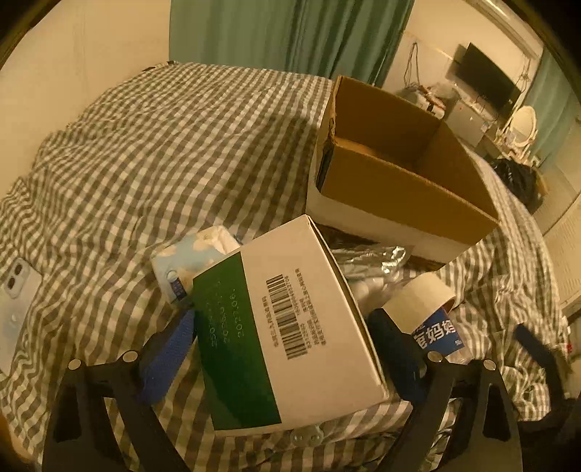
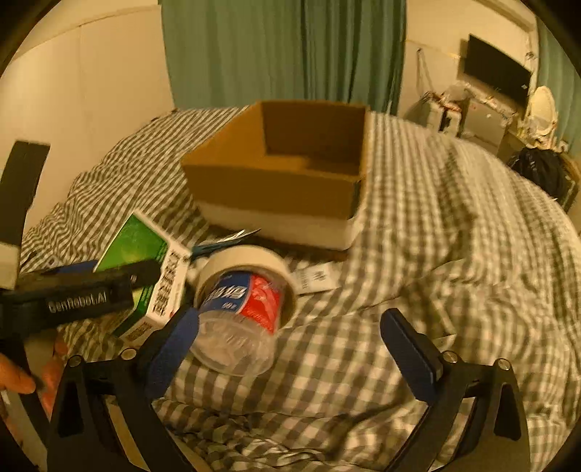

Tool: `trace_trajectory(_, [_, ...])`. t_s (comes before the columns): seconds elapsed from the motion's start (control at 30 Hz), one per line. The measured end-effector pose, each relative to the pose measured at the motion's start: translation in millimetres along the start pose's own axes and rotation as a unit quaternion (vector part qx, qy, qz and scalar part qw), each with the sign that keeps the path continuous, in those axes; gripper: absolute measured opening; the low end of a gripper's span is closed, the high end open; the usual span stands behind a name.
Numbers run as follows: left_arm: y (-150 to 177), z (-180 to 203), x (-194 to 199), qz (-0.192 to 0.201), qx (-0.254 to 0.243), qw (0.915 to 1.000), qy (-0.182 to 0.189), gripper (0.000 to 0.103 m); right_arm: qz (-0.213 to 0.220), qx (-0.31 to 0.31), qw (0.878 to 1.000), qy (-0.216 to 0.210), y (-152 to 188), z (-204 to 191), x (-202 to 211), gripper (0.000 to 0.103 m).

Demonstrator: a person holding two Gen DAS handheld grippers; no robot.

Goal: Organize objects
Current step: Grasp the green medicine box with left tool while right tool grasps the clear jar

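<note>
On the checked bed (image 1: 145,152), left tongs (image 1: 287,345) clamp the green-and-white carton (image 1: 290,319) for boxing in the cardboard box (image 1: 399,174); right tongs (image 2: 290,345) gape empty.

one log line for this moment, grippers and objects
left gripper: shut on green-and-white box | right gripper: open, by bottle inside tape roll | cardboard box: open on bed

green curtain (image 1: 290,32) | wall TV (image 1: 486,81) | white mirror (image 1: 523,125) | phone (image 1: 14,301) on checked bedcover (image 1: 163,145)
</note>
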State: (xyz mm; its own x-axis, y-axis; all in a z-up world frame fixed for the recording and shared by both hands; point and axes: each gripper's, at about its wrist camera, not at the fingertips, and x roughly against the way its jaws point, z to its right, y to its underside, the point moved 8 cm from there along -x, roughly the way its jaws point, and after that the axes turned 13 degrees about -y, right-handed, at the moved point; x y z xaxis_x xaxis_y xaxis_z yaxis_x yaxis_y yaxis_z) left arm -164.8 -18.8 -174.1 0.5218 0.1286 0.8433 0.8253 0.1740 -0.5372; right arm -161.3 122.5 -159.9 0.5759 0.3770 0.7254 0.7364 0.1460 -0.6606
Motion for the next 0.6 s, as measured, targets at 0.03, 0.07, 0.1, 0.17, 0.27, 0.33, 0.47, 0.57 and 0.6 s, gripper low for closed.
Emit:
trace_trajectory(0.03, [-1.5,-1.3,0.6,0.004,0.0,1.0,0.005,0.095,-0.006,0.001,1.0,-0.004,2.0,-2.5,-5.6,0.099])
trace_trajectory(0.07, [-2.4,-2.0,2.0,0.006,-0.001,0.9999,0.009,0.094,-0.009,0.0,1.0,-0.007,3.4,-4.7,-10.3,0.099])
trace_trajectory(0.1, [-2.8,-3.2,3.6,0.007,-0.004,0.9999,0.01,0.094,-0.015,-0.001,1.0,-0.013,5.6,-7.6,-15.9,0.098])
trace_trajectory(0.17, [-4.2,-6.7,7.9,0.014,-0.006,0.9998,0.009,0.094,-0.025,-0.005,0.999,-0.029,9.4,-14.4,-26.4,0.097])
trace_trajectory(0.27, [-7.6,-11.8,16.2,0.027,-0.013,0.9995,-0.003,0.094,-0.043,0.001,0.999,-0.034,10.5,-22.3,-41.3,0.092])
trace_trajectory(0.33, [-10.7,-13.8,20.3,0.035,-0.016,0.9992,-0.008,0.094,-0.055,0.009,0.998,-0.028,11.3,-25.7,-48.9,0.082])
trace_trajectory(0.47, [-11.5,-19.7,32.1,0.043,-0.013,0.9989,-0.011,0.094,-0.069,0.008,0.997,-0.025,14.6,-23.8,-47.2,0.063])
trace_trajectory(0.57, [-9.0,-23.6,45.7,0.053,-0.008,0.9985,-0.011,0.094,-0.067,0.018,0.997,-0.019,17.2,-26.0,-31.9,0.063])
trace_trajectory(0.6, [-7.5,-25.2,52.0,0.059,-0.008,0.9982,-0.013,0.094,-0.066,0.023,0.997,-0.016,18.1,-27.8,-23.8,0.063])
